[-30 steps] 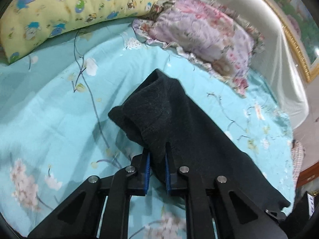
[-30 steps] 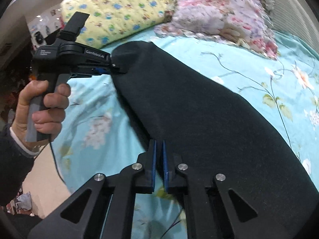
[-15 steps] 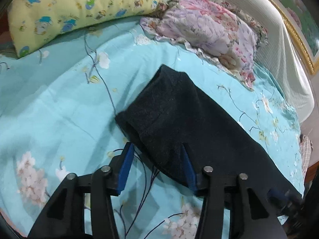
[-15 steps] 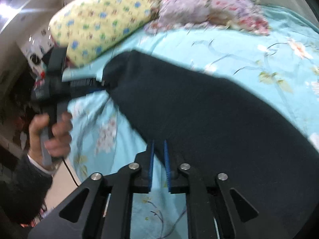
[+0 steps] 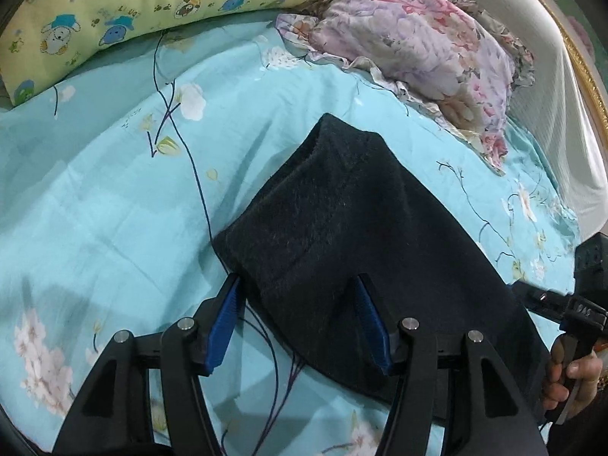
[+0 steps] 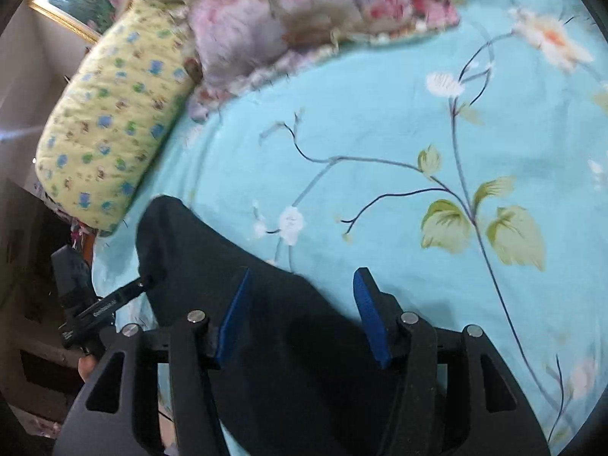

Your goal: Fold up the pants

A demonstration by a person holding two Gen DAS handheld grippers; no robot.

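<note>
**Both grippers let go of the pants**

A second ago each gripper was clamped on the dark pants [image 5: 342, 250]; now the left gripper [image 5: 296, 319] and right gripper [image 6: 300, 311] are opening, pads clear of the cloth lying between them. The pants rest flat on the bed's turquoise floral sheet [image 5: 95, 209], below a yellow pillow [image 5: 125, 11] and a pink floral pillow [image 5: 410, 41].
</note>
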